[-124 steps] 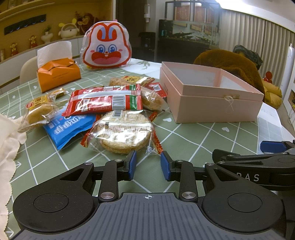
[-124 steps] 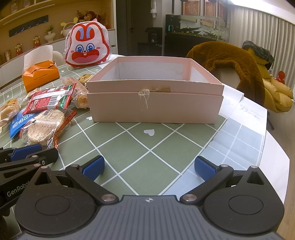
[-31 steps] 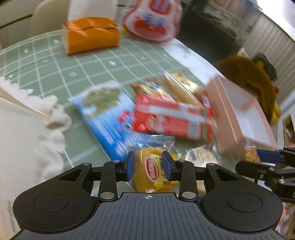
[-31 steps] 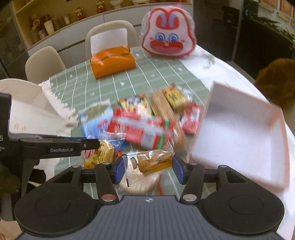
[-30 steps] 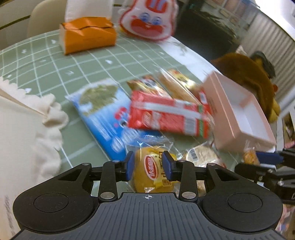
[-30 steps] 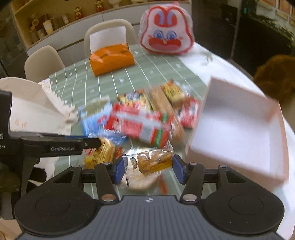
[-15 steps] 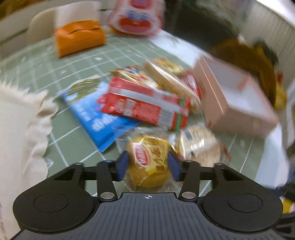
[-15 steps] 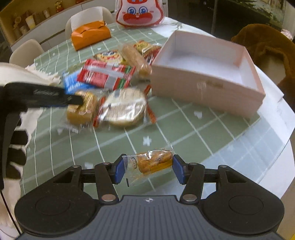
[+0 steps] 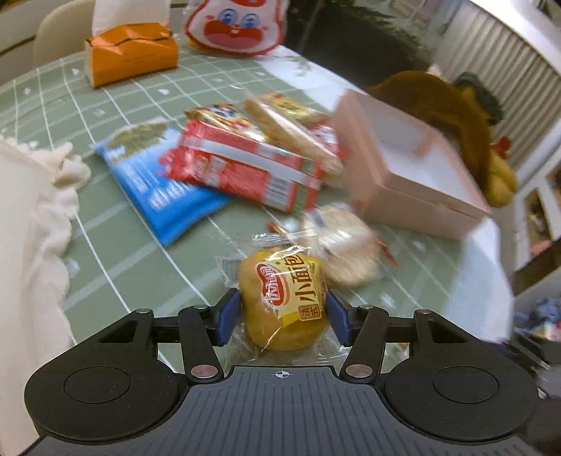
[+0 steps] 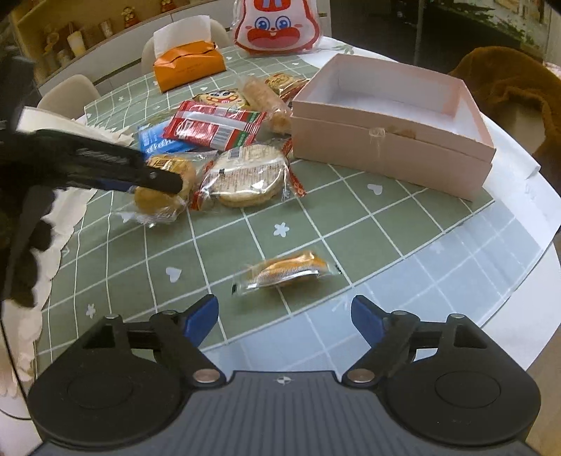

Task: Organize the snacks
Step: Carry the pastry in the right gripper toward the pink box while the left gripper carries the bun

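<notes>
Right gripper (image 10: 284, 317): jaws opening, standing wide, nothing between the pads. A small wrapped snack (image 10: 285, 272) lies flat on the tabletop (image 10: 368, 224) just ahead of the fingertips, near the tabletop's near edge, apart from the pile.

Left gripper (image 9: 282, 317): jaws closing, a yellow bun packet (image 9: 285, 301) between the blue pads; both pads sit against its sides. In the right wrist view the packet rests on or just over the cloth, beside a round rice cracker pack (image 10: 245, 175).

Snack pile toward mid-table: red packet (image 10: 215, 128) on top of a blue packet (image 9: 157, 186).

Pink box (image 10: 392, 133), open and empty, toward the tabletop's right edge. Orange tissue box (image 10: 189, 66) and rabbit-face bag (image 10: 277, 29) at the far edge.
</notes>
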### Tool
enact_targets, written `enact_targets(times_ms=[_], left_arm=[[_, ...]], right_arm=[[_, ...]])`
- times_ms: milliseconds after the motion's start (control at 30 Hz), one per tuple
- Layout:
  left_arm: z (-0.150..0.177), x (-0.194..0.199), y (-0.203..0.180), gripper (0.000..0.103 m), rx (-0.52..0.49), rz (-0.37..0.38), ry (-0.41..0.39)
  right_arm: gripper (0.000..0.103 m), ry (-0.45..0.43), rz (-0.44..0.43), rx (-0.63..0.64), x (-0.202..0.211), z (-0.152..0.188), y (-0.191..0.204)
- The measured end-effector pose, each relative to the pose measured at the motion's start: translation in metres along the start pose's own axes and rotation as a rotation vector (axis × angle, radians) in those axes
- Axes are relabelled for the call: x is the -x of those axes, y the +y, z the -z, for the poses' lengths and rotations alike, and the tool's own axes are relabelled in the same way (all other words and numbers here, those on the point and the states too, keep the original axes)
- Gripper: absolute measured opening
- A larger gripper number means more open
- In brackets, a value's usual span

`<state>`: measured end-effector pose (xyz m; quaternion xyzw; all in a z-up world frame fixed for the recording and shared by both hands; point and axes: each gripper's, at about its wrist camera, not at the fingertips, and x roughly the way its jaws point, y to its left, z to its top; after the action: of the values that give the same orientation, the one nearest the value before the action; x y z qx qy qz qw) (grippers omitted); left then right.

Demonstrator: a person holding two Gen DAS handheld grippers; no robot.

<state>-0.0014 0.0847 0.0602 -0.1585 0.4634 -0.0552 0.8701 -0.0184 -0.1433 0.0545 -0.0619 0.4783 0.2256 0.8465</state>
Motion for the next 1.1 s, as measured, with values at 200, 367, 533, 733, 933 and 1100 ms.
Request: enact_targets(times_ms=[200,367,533,733,933,1100], left_arm=[[0.028,0.017,-0.013,0.059,0.014,0.07,0.021],[0.036,0.022,-0.02,0.059,-0.004,0.034,0.043],[0.036,0.033,-0.031,0.059,-0.031,0.03,0.048],[0.028,0.035,-0.036,0.059,0.02,0.031,-0.01],[0.039,0.028,-0.034,0.059,0.118,-0.007,-0.004],[0.047,0.034,-0.032,0.059,0.134,-0.067,-0.006]], right_arm=[[0.084,-0.026,0.013,-0.018,-0.008,-0.005,-0.002],[0.064,-0.017,0.001,0.029,-0.023,-0.016,0.0],[0.026,-0.006,-0.02,0.13,-0.006,-0.013,0.007],[0.025,0.055,-0.102,0.053,0.011,-0.016,-0.02],[0.03,0.196,-0.266,-0.029,-0.003,-0.016,-0.017],[0.05,0.183,-0.149,-0.087,-0.032,-0.034,-0.009]])
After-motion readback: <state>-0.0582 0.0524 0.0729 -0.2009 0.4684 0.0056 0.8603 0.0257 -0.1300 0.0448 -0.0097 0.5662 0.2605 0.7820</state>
